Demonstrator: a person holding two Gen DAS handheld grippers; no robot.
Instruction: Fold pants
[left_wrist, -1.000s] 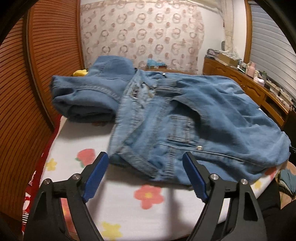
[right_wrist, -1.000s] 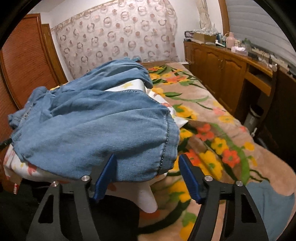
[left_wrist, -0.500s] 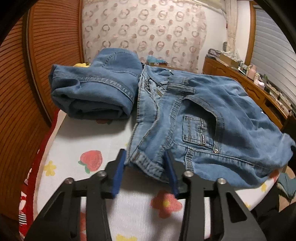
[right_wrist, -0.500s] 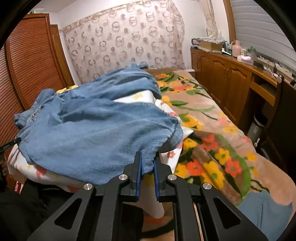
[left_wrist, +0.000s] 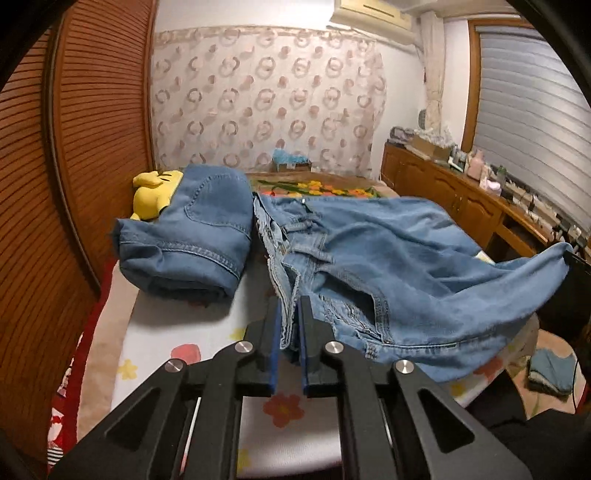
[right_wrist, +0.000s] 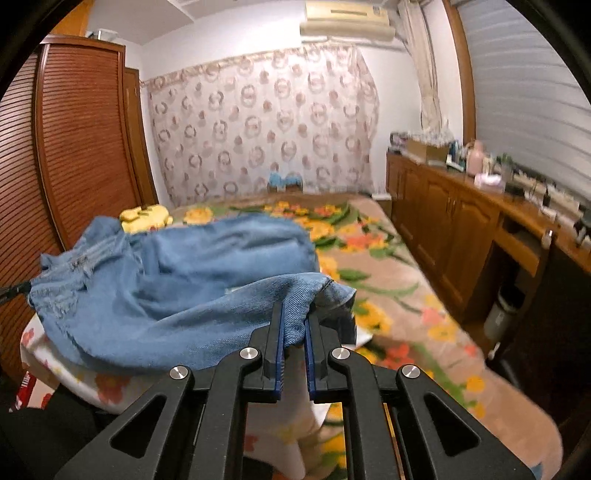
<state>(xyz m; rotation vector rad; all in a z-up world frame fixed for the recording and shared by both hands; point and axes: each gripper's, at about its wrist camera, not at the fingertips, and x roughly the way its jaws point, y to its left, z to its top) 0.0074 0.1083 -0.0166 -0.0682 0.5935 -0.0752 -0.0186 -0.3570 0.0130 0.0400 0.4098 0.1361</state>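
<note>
A pair of light blue denim pants (left_wrist: 388, 258) lies across the white flower-print sheet (left_wrist: 177, 332) on the bed, lifted at both ends. My left gripper (left_wrist: 290, 306) has the frayed waistband edge between its blue pads, and its jaws are closing on the cloth. In the right wrist view my right gripper (right_wrist: 294, 314) is shut on the hem end of the pants (right_wrist: 177, 288), which hangs up off the bed. The denim sags between the two grips.
A folded stack of jeans (left_wrist: 195, 236) sits at the far left of the bed, against a yellow plush toy (left_wrist: 151, 192). A floral blanket (right_wrist: 388, 288) covers the rest of the bed. A louvered wardrobe (left_wrist: 74, 147) stands left, a wooden cabinet (right_wrist: 443, 214) right.
Both grippers went from open to closed on the pants, the left on the waistband, the right on the hem. Both then rose, lifting the two ends off the sheet.
</note>
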